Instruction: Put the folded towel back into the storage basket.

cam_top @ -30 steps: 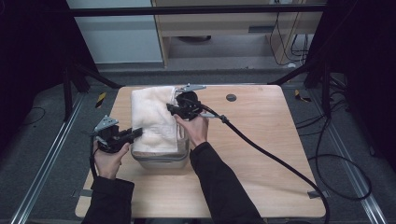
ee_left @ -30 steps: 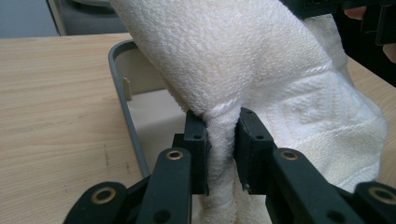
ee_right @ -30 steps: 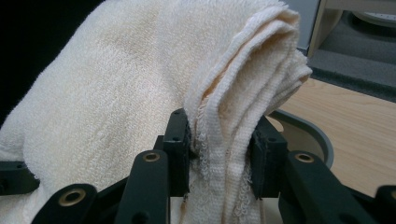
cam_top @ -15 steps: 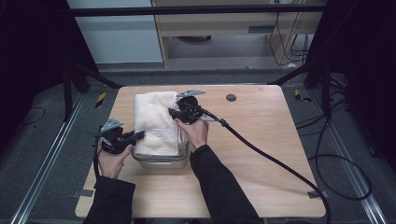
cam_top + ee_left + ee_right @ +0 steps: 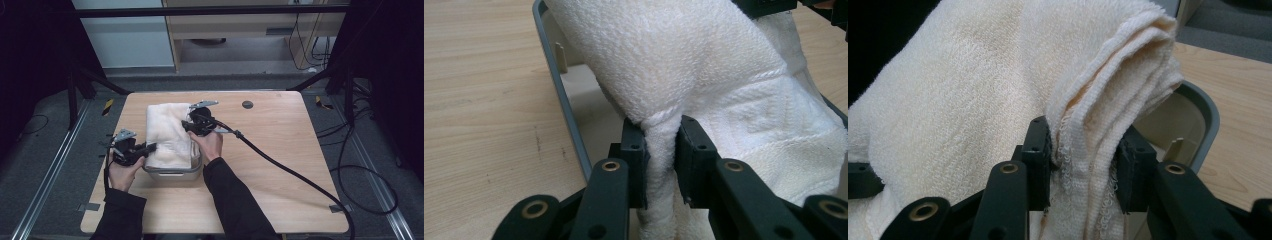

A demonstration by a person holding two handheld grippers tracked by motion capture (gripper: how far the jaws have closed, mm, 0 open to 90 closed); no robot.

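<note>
A folded white towel (image 5: 167, 132) hangs over a grey plastic bin (image 5: 172, 172) on the wooden table (image 5: 280, 150), its long axis running away from the person, its near part sagging into the bin. The left gripper (image 5: 148, 148) is clamped on the towel's near left edge and the right gripper (image 5: 186, 126) on the layered far right edge, so the cloth spans diagonally between them. Both hands sit low, jaws pointing inward and level, ready to lower the towel into the bin.
</note>
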